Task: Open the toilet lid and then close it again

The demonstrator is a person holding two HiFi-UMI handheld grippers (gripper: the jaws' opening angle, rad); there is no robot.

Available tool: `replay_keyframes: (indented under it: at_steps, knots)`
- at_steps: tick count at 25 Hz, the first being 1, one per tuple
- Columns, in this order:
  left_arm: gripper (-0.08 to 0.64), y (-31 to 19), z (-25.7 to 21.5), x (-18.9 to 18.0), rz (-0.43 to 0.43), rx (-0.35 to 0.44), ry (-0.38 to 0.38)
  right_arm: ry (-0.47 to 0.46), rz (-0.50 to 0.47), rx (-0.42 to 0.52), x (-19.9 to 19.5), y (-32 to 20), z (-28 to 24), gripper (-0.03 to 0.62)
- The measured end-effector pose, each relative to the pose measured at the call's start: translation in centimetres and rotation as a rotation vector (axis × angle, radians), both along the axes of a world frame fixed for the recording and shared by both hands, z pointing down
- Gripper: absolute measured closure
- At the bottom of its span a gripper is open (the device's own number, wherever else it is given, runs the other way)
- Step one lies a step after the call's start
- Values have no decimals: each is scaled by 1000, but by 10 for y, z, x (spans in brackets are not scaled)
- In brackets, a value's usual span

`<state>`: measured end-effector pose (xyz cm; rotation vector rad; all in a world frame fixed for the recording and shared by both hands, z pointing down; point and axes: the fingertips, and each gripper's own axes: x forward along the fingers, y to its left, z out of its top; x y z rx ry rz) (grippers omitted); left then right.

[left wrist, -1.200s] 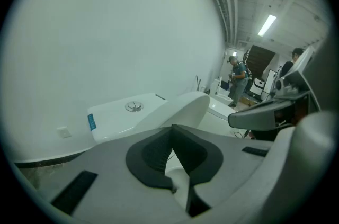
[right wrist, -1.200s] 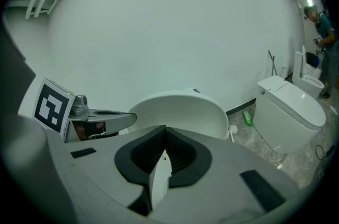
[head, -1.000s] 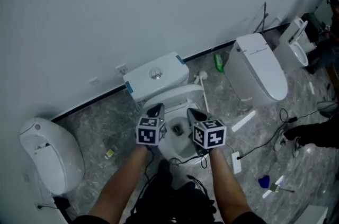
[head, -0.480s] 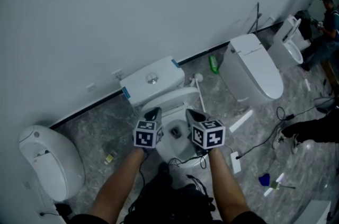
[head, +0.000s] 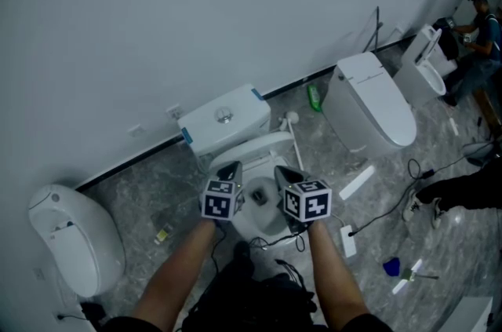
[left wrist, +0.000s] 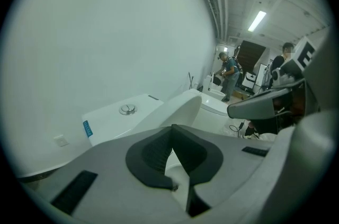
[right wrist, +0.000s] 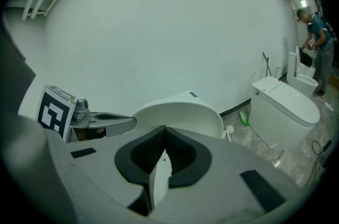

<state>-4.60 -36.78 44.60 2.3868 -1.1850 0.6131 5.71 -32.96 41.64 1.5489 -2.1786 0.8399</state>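
While the lid (head: 252, 146) stands raised, another toilet (head: 375, 107) neighbours.

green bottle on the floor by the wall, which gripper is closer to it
Right. In the head view the right gripper is below and slightly left of the green bottle; the left gripper is farther left, beyond the right one.

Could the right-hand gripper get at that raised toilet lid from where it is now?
Probably yes. The lid stands up just ahead of the right gripper, with nothing between them. Its jaws are shut and empty, so it could push the lid but not pinch it.
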Motion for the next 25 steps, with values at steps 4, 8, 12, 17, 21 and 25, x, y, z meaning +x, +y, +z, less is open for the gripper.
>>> replay_keyframes:
  at_steps: [4,8,12,17,21,25]
  knots:
    - [554,8,-4,2,14,8,-1,-2,4,-3,2,6,0,583]
    - [554,17,-13,-1,18,33,-3,-9,3,9,2,14,-7,583]
    - [554,19,-27,-12,14,97,-28,-19,0,34,0,18,-19,583]
    - [457,13,-25,-30,35,108,-54,-21,-11,44,-10,19,-24,583]
    - [429,1,-14,-38,61,99,-90,-12,-13,35,-12,23,-24,583]
    - [391,-9,1,-44,81,66,-110,-4,-5,25,-11,26,-21,583]
